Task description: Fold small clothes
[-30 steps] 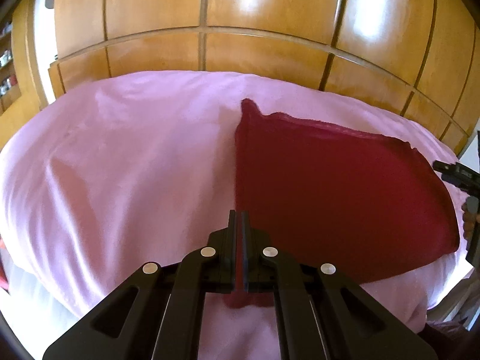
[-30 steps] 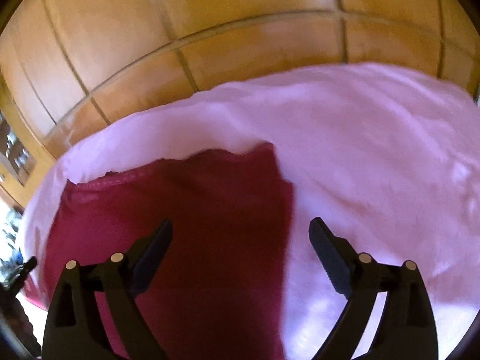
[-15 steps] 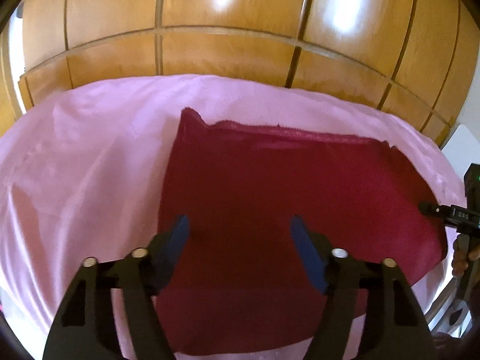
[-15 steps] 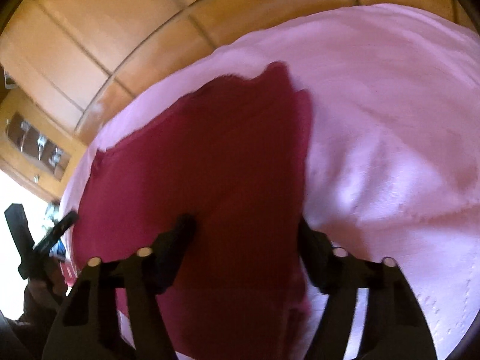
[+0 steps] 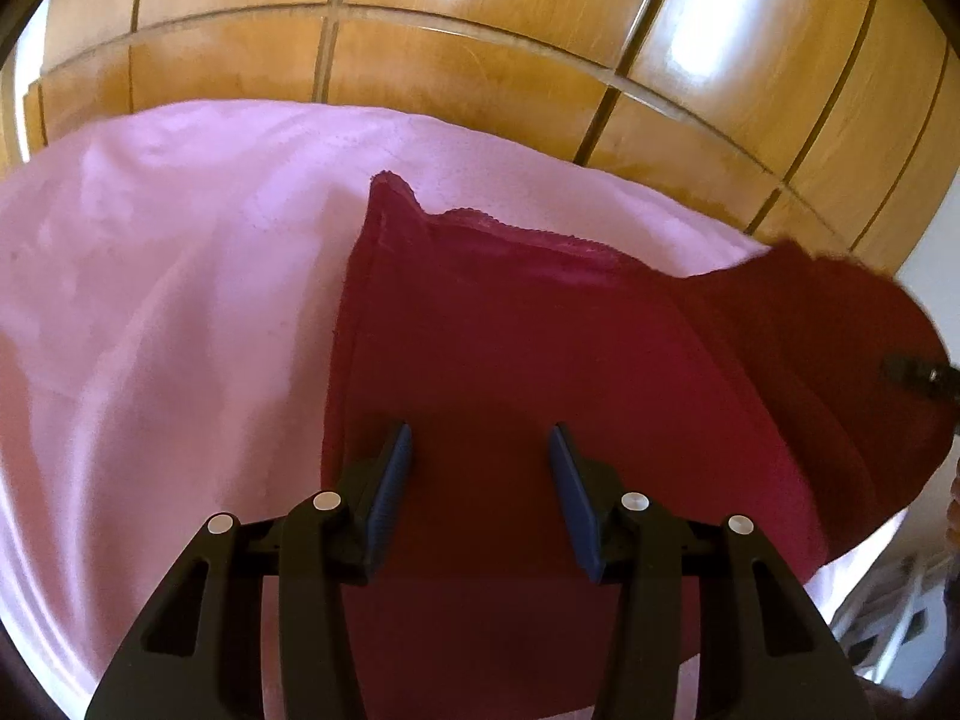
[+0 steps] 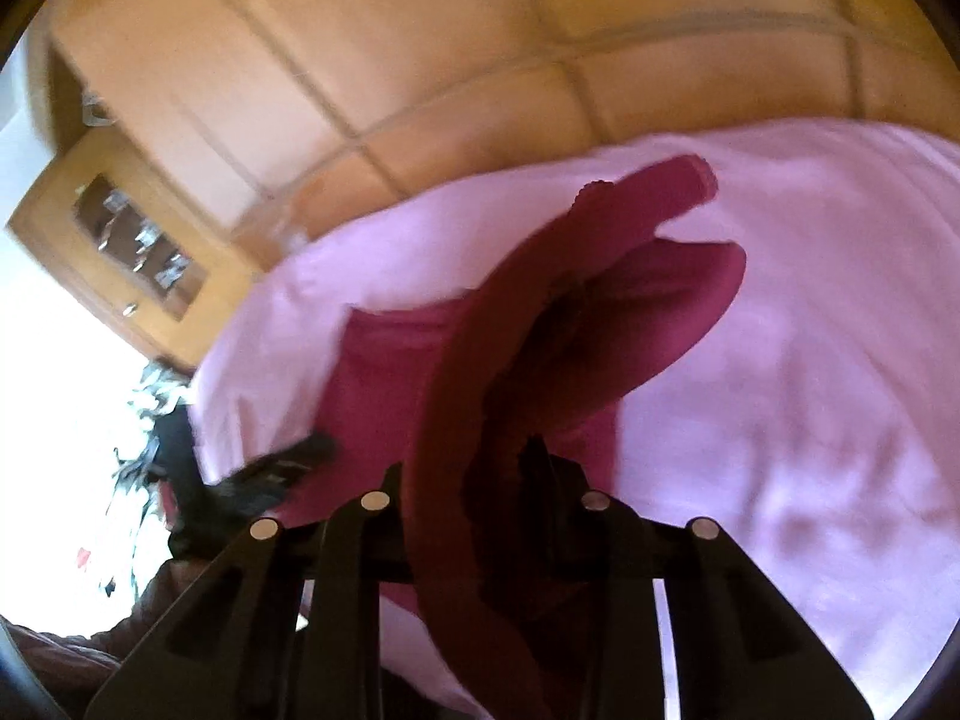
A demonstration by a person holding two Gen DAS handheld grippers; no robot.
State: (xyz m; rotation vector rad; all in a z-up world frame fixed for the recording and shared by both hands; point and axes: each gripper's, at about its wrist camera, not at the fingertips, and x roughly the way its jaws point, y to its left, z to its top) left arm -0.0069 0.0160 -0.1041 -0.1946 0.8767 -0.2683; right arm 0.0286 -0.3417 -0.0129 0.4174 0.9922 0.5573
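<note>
A dark red garment [image 5: 540,360] lies on the pink bed sheet [image 5: 168,300]. My left gripper [image 5: 480,480] is open and empty just above the garment's near part. Its right side is lifted and curling over, with the right gripper's tip [image 5: 918,372] showing there. In the right wrist view my right gripper [image 6: 480,480] is shut on the garment's edge [image 6: 456,420] and holds it raised, so the cloth drapes over the fingers and hides them. The rest of the garment [image 6: 660,300] hangs folded toward the sheet [image 6: 810,360].
A wooden panelled wardrobe [image 5: 480,48] stands behind the bed. A wooden cabinet with a glass door [image 6: 132,240] stands at the left in the right wrist view. The bed's right edge [image 5: 864,570] is near the garment.
My left gripper let go of the garment and opened. My right gripper closed on the garment's right edge and lifted it up and over toward the left.
</note>
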